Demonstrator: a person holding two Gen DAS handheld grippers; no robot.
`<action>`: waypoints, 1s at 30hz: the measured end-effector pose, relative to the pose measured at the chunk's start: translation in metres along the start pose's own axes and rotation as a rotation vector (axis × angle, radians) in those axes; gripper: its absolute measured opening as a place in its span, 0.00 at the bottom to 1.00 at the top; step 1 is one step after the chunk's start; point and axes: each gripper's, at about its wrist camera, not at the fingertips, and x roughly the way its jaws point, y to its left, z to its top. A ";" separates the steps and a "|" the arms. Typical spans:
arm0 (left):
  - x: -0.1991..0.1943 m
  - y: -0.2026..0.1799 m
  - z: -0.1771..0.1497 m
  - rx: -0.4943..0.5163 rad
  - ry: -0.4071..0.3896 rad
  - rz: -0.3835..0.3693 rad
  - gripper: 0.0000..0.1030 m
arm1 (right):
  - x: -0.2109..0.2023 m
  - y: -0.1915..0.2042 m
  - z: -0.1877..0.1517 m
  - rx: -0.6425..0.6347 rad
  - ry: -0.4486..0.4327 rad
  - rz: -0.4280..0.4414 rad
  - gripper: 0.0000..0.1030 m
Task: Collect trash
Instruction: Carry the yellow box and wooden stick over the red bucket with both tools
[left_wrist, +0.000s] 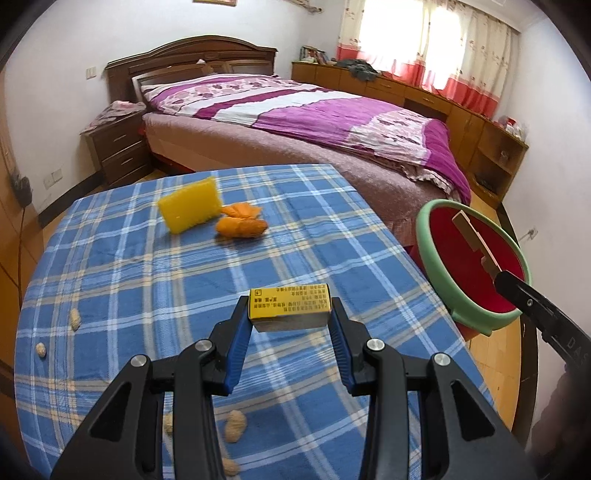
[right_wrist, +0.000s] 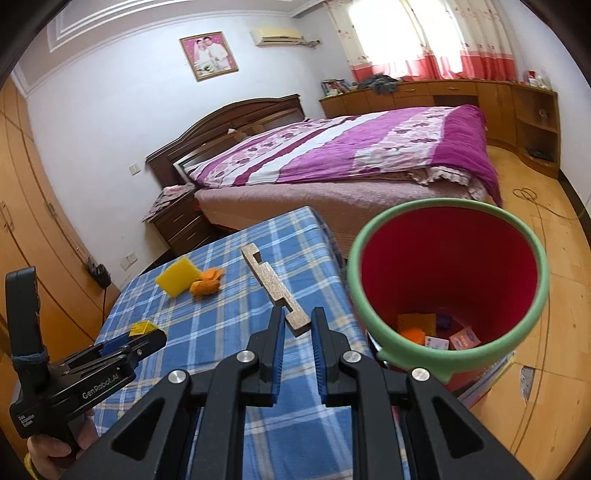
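Observation:
My left gripper (left_wrist: 290, 314) is shut on a small yellow box (left_wrist: 288, 301) with printed text, held above the blue plaid tablecloth (left_wrist: 147, 280). The right wrist view shows that gripper (right_wrist: 147, 334) at lower left with the yellow box (right_wrist: 142, 328) in it. My right gripper (right_wrist: 297, 321) is shut on one end of a beige notched board strip (right_wrist: 273, 286). In the left wrist view the strip (left_wrist: 472, 236) hangs over the red bin (left_wrist: 469, 273). The bin's green rim (right_wrist: 352, 273) stands just right of the table, with several pieces of trash (right_wrist: 436, 334) at its bottom.
A yellow sponge (left_wrist: 190, 205) and orange peel (left_wrist: 242, 223) lie at the table's far side. Peanut shells lie at the left edge (left_wrist: 75, 319) and near the front (left_wrist: 234, 424). A bed (left_wrist: 314, 122) stands behind the table, with a nightstand (left_wrist: 118, 147) to its left. A hand (right_wrist: 55, 452) holds the left gripper's handle.

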 end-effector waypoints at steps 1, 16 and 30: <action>0.001 -0.003 0.000 0.008 0.001 -0.003 0.41 | -0.001 -0.004 0.000 0.008 -0.003 -0.005 0.16; 0.017 -0.062 0.013 0.123 0.003 -0.062 0.41 | -0.013 -0.061 0.000 0.125 -0.047 -0.095 0.16; 0.042 -0.130 0.031 0.234 -0.002 -0.167 0.41 | -0.011 -0.111 0.002 0.177 -0.062 -0.251 0.16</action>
